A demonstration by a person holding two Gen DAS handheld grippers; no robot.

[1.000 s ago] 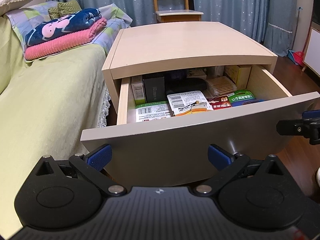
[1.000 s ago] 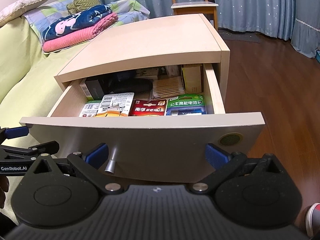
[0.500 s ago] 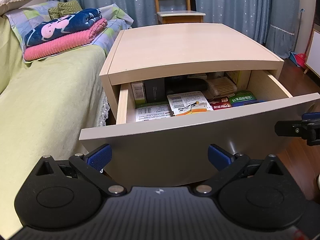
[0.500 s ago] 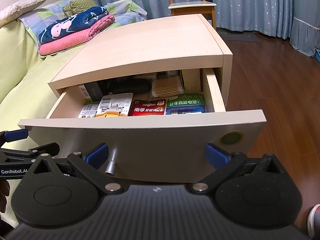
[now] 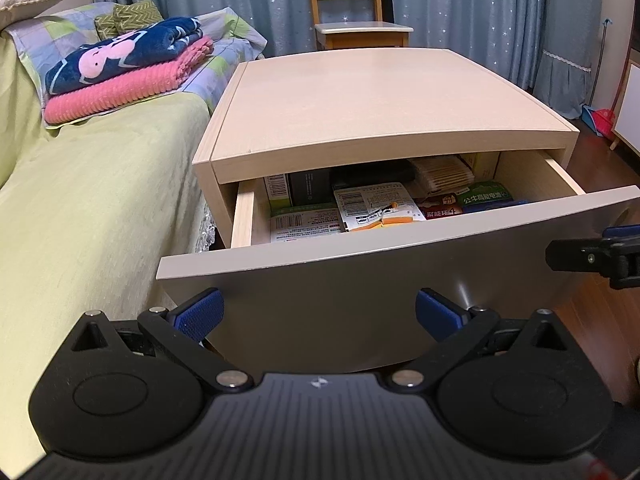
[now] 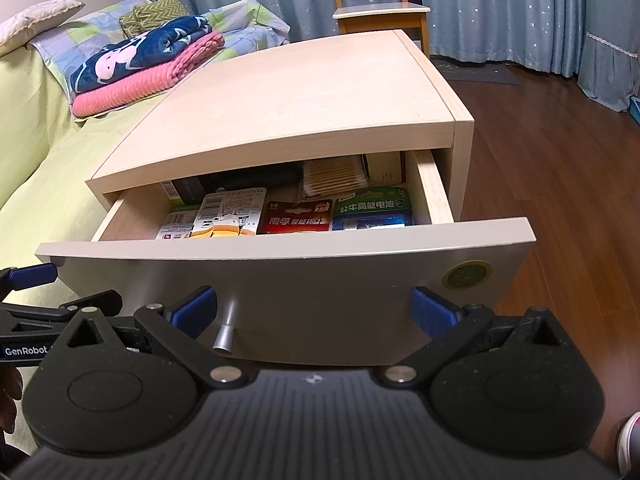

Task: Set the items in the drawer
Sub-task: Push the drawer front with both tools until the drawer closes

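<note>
- The left gripper [image 5: 318, 314], black with blue pads, hangs spread wide and empty in front of the pale wooden drawer front [image 5: 360, 304].
- The right gripper [image 6: 314, 312] is likewise splayed and holds nothing; a small silver knob [image 6: 223, 336] on the drawer front sits just inside its left finger.
- The pulled-out drawer [image 6: 430, 188] of the light wooden nightstand [image 6: 300, 92] is packed: a green battery pack [image 6: 372, 206], a red battery pack [image 6: 296, 218], a white-and-orange packet [image 6: 232, 216] and a bundle of cotton swabs [image 6: 334, 176] (further boxes lie in shadow behind).
- A folded pink and navy blanket stack [image 5: 124, 68] rests on the yellow-green bed [image 5: 80, 200] beside the nightstand.
</note>
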